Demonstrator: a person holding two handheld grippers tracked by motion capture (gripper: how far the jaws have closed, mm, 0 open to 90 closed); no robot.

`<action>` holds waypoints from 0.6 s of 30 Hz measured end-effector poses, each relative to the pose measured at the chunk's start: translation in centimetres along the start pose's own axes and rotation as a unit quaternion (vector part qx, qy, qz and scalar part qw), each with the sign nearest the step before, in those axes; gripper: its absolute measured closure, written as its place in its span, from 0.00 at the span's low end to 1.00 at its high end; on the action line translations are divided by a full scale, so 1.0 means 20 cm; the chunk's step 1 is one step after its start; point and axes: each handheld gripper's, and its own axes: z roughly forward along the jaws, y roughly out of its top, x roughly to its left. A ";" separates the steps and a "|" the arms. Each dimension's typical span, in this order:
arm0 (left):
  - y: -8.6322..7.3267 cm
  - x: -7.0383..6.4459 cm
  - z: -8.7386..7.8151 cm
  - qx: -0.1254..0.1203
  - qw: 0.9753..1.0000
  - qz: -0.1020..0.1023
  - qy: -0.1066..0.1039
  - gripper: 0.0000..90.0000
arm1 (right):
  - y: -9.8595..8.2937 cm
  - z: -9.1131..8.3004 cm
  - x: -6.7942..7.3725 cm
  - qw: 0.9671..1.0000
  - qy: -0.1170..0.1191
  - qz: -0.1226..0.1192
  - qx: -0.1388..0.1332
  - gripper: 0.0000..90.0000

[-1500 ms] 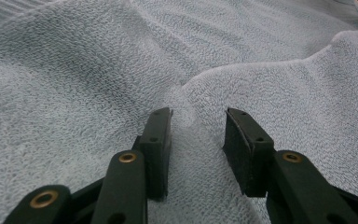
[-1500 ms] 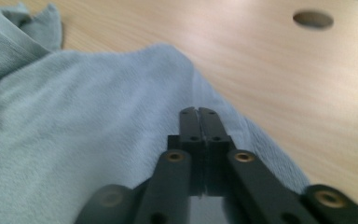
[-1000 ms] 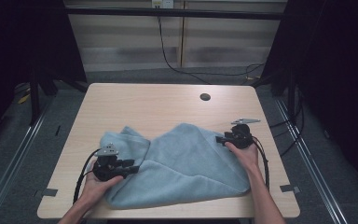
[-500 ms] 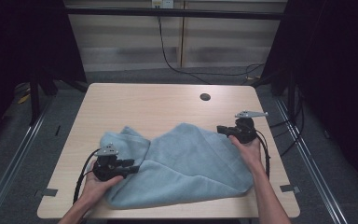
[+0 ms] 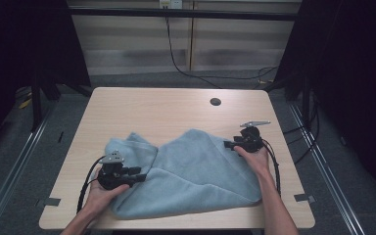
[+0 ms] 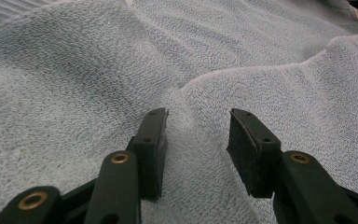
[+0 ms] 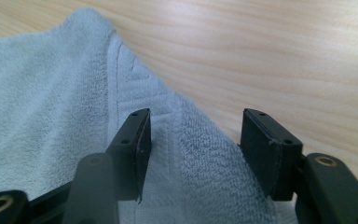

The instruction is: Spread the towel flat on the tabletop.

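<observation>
One light blue towel [image 5: 191, 174], two handheld grippers, one wooden table [image 5: 166, 112].
Towel lies rumpled on the table's near half; left gripper [image 6: 196, 135] and right gripper [image 7: 196, 135] both spread wide, straddling its folds.

A recording lab or test cell, not a home. A single light-wood table [image 5: 176, 117] with a round cable hole [image 5: 215, 102] stands alone on grey carpeted floor [image 5: 44, 147], with metal rails [image 5: 14, 166] running along the floor on either side. Dark curtains [image 5: 34, 39] close off both flanks; a pale panelled wall [image 5: 142, 34] stands behind, where a black cable [image 5: 174, 54] drops from a wall outlet [image 5: 170, 3] and trails across the floor. Tape marks [image 5: 51, 201] sit at the table's near corners. Cabled handheld grippers, left [image 5: 138, 174] and right [image 5: 228, 145], rest on a light-blue towel [image 5: 196, 166]
</observation>
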 end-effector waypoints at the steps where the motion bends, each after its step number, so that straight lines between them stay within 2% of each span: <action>1: 0.00 0.00 0.00 0.000 1.000 0.000 0.000 0.63 | 0.00 0.01 0.01 1.000 0.000 -0.001 0.006 0.62; 2: 0.00 0.00 0.00 0.000 1.000 0.000 0.000 0.63 | -0.01 0.01 0.02 1.000 0.006 -0.011 0.010 0.76; 3: 0.00 0.00 0.00 0.000 1.000 -0.001 -0.001 0.63 | -0.01 0.01 0.03 1.000 0.018 -0.011 0.012 0.86; 5: 0.00 0.00 0.00 0.000 1.000 -0.001 -0.001 0.63 | 0.00 0.00 0.05 1.000 0.017 -0.011 0.016 0.90; 8: 0.00 0.00 0.00 -0.001 1.000 -0.001 0.001 0.63 | 0.04 -0.06 0.08 0.999 0.027 -0.022 -0.018 0.92; 10: 0.00 0.00 0.00 -0.001 1.000 -0.002 0.002 0.63 | 0.09 -0.15 0.13 0.997 0.033 -0.034 -0.062 0.92; 11: 0.00 0.00 0.00 -0.002 1.000 -0.002 0.002 0.63 | 0.10 -0.19 0.15 0.996 0.038 -0.041 -0.075 0.92; 14: 0.00 0.00 0.00 -0.001 1.000 -0.001 0.002 0.63 | 0.11 -0.30 0.27 0.988 0.069 -0.073 -0.115 0.92; 16: 0.00 0.00 0.00 0.000 1.000 0.000 0.004 0.62 | 0.08 -0.34 0.34 0.984 0.093 -0.094 -0.118 0.91; 18: 0.00 0.00 0.00 0.001 1.000 0.000 0.003 0.62 | 0.02 -0.34 0.42 0.982 0.108 -0.115 -0.104 0.90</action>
